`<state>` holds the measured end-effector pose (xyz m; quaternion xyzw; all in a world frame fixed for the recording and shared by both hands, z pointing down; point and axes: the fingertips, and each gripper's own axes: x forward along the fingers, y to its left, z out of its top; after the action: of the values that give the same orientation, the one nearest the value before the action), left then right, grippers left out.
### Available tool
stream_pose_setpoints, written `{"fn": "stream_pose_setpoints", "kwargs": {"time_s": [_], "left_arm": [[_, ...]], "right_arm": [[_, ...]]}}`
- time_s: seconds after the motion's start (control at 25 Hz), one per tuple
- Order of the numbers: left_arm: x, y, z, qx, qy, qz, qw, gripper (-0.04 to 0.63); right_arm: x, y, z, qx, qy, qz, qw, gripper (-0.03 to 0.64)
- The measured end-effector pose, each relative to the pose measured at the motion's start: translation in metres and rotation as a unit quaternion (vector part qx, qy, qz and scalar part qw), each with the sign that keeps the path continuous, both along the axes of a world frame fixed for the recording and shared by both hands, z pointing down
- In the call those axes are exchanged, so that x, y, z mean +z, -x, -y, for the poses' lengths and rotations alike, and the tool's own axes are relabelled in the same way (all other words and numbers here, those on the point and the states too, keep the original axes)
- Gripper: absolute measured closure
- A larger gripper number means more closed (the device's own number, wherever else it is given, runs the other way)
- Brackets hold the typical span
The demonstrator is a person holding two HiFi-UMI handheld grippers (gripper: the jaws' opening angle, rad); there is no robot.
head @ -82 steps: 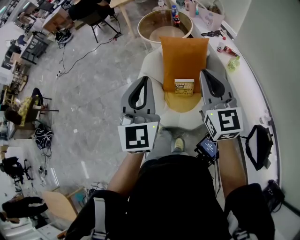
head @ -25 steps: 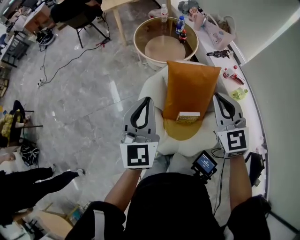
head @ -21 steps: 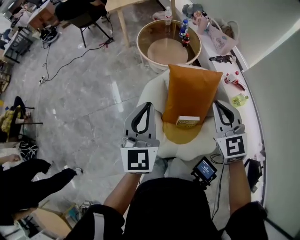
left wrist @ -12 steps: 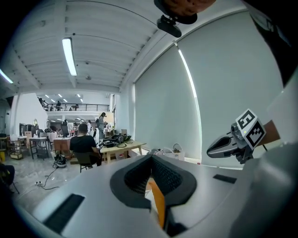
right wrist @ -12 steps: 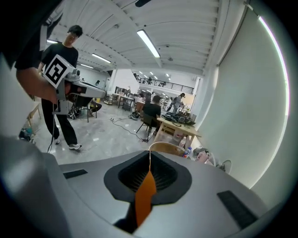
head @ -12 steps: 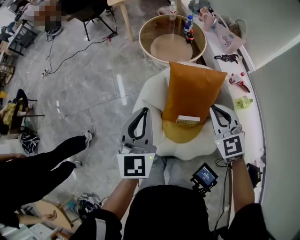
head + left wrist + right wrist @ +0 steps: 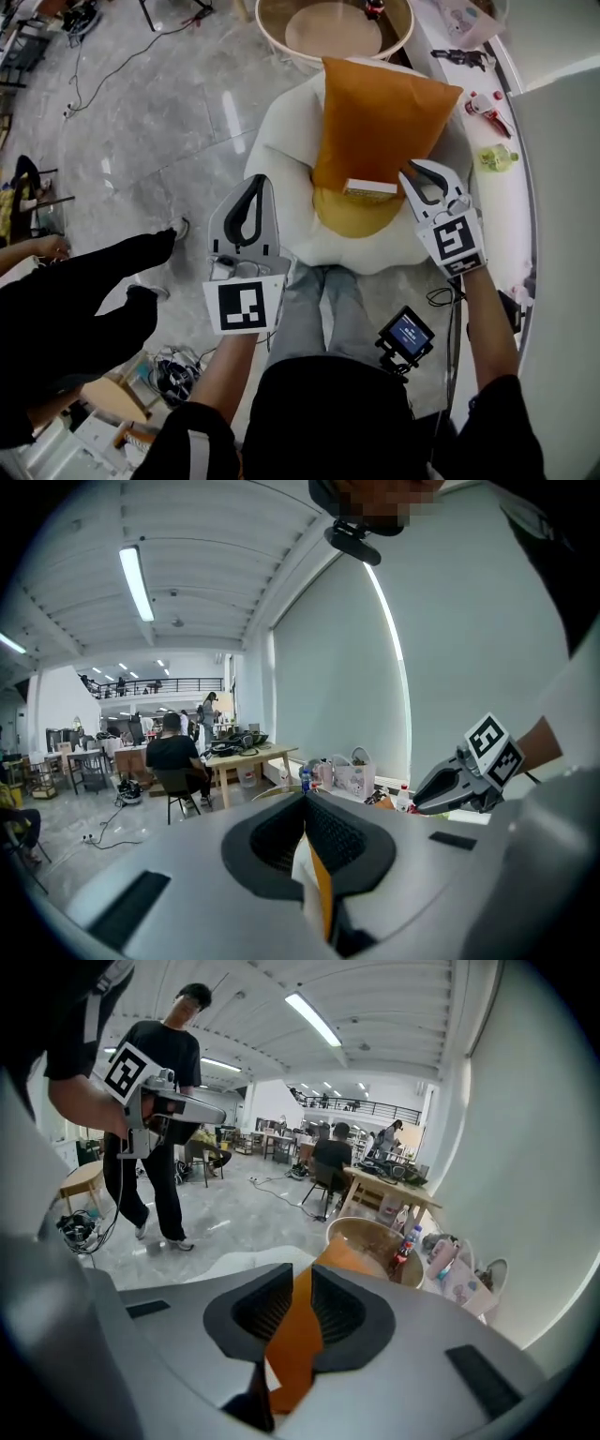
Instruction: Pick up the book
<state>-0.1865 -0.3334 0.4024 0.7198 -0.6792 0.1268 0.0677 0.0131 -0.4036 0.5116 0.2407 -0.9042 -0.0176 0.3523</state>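
Note:
A small book (image 7: 369,190) stands on its edge on the seat of a white armchair (image 7: 281,141), leaning against a tall orange cushion (image 7: 375,112). My right gripper (image 7: 407,172) hangs just right of the book, not touching it. Its jaws are opening, and through the narrow gap the right gripper view shows only the orange cushion (image 7: 298,1335). My left gripper (image 7: 258,178) is shut with nothing in it, over the chair's left edge, well left of the book. Its closed tips (image 7: 305,799) fill the left gripper view.
A round wooden table (image 7: 328,23) with bottles stands beyond the chair. A white ledge (image 7: 492,141) with small items runs along the right. Another person's legs (image 7: 84,300) stand on the floor at the left. A small screen (image 7: 405,333) hangs near my waist.
Both grippers have sunk toward the chair, the right one more. The right jaws have parted slightly. A person's legs have come further into the left of the head view.

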Motion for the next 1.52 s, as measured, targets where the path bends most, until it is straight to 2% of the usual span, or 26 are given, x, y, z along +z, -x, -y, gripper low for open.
{"fn": "stream_pose_setpoints", "kwargs": {"time_s": [0.36, 0.84, 1.24, 1.52], "left_arm": [[0.041, -0.019, -0.002, 0.004, 0.013, -0.021, 0.9997, 0.584], [0.103, -0.018, -0.016, 0.001, 0.054, -0.035, 0.9979, 0.584], [0.156, -0.015, -0.021, 0.001, 0.081, -0.043, 0.9958, 0.584], [0.199, -0.018, -0.024, 0.005, 0.102, -0.051, 0.9935, 0.584]], "right_arm": [[0.082, -0.002, -0.015, -0.043, 0.045, -0.046, 0.997, 0.487], [0.167, -0.002, -0.032, -0.100, 0.093, -0.106, 0.985, 0.430], [0.252, 0.003, -0.049, -0.145, 0.140, -0.149, 0.968, 0.401], [0.299, 0.001, -0.050, -0.167, 0.153, -0.174, 0.958, 0.394]]}}
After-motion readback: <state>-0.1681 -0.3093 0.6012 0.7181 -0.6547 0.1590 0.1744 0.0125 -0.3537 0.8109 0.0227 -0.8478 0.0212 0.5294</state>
